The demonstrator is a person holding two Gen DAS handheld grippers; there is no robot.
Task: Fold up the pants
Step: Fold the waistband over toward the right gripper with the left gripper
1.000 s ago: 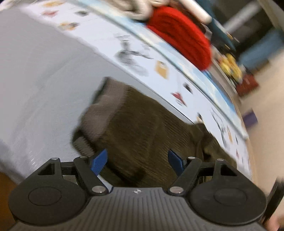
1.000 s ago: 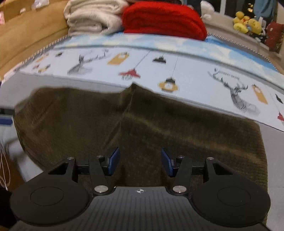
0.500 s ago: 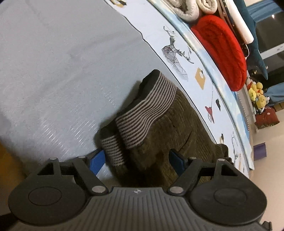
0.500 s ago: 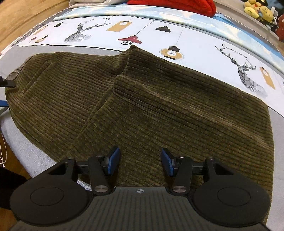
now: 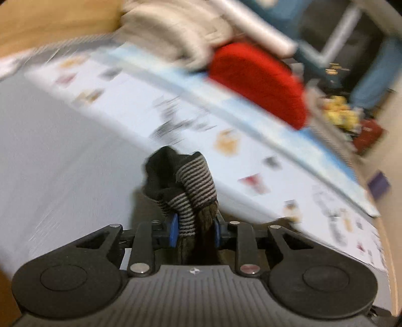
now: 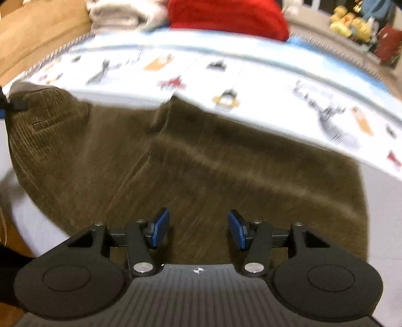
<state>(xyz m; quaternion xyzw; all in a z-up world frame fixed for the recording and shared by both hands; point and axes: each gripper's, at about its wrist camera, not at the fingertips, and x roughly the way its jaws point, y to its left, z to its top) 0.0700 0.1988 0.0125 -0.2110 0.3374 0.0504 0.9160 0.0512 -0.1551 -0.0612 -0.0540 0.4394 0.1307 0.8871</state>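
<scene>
Olive-brown corduroy pants (image 6: 201,161) lie spread on a grey mat (image 6: 387,191). Their striped waistband (image 5: 193,186) is bunched between the fingers of my left gripper (image 5: 194,229), which is shut on it and holds it lifted off the mat. My right gripper (image 6: 198,227) is open and empty, hovering over the near edge of the pants. The left gripper's tip shows at the far left edge of the right wrist view (image 6: 3,105), at the waistband corner.
A printed white and blue play mat (image 6: 251,70) lies beyond the pants. A red blanket (image 5: 258,83) and folded beige towels (image 5: 176,40) sit at its far side. Yellow toys (image 6: 351,22) are at the back right. Wooden floor (image 6: 37,32) shows at left.
My left gripper has closed on the striped waistband and lifted it, with the view swinging. My right gripper has risen away from the pants and stays open.
</scene>
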